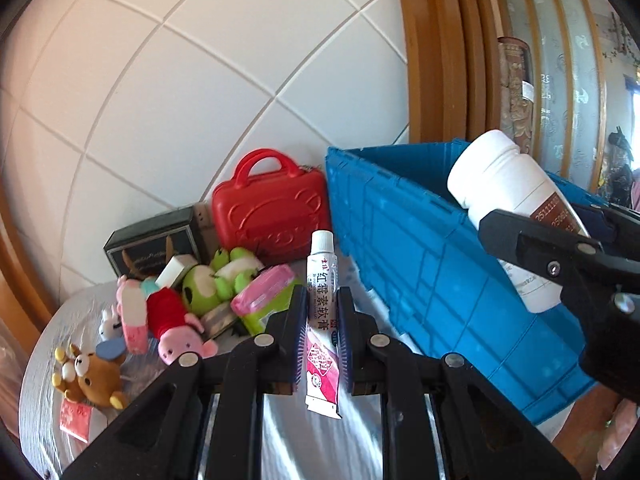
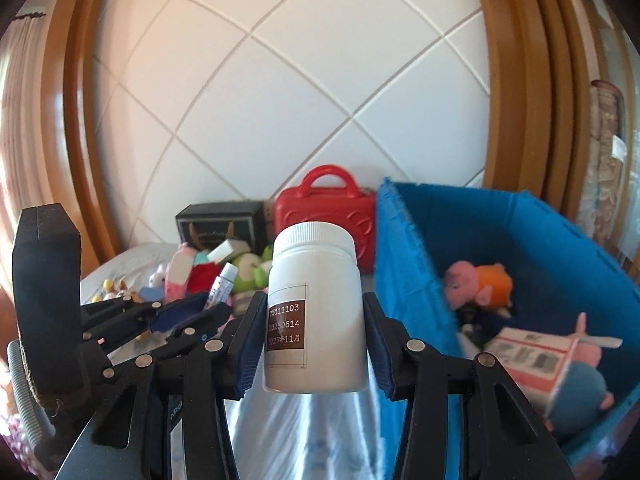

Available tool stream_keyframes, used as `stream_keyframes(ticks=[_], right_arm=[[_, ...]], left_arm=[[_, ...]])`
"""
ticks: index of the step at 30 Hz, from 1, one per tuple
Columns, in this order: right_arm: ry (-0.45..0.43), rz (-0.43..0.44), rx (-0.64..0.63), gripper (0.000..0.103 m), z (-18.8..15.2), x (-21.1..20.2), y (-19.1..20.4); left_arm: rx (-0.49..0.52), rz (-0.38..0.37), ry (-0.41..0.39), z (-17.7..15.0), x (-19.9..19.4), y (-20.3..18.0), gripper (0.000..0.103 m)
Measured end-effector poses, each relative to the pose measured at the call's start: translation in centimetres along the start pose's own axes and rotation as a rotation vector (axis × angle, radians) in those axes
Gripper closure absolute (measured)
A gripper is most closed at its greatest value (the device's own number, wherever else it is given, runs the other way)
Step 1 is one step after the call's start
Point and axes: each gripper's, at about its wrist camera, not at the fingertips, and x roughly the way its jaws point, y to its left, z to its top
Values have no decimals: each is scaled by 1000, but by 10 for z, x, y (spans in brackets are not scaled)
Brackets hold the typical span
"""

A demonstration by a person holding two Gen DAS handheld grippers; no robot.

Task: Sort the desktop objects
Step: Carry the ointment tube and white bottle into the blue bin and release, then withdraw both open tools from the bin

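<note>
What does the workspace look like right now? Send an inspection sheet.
Surface: table under a pale, wrinkled cover.
Job's things: ointment tube and white bottle, both held up; blue bin on the right holds plush toys and a carton.
Clutter: plush toys heaped at the table's back, red case and black box against the wall.
Grippers: left claw shut on the tube; right claw shut on the bottle.
Cables: nothing seen.
Surroundings: white tiled wall, wooden frame.
</note>
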Motion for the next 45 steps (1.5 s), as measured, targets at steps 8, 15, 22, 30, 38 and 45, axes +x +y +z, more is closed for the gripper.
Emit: stream_keyframes(ticks=[8, 15, 22, 30, 38, 45], right_arm=[[-58, -194, 101, 57, 11, -37, -116], [-12, -280, 158, 57, -7, -38, -186], [43, -318, 192, 57, -24, -35, -223], [59, -368, 199, 5, -32, -35, -234], [69, -409, 226, 0, -31, -51, -230], [40, -387, 172, 0, -30, -78, -185]], left_arm=[[66, -105, -42, 47, 15, -94, 88], [124, -161, 64, 64, 37, -163, 88], [128, -197, 100, 71, 42, -184, 88], [140, -201, 110, 69, 43, -187, 70], [64, -158, 1, 60, 12, -145, 5], [-18, -152, -145, 54, -45, -91, 1]])
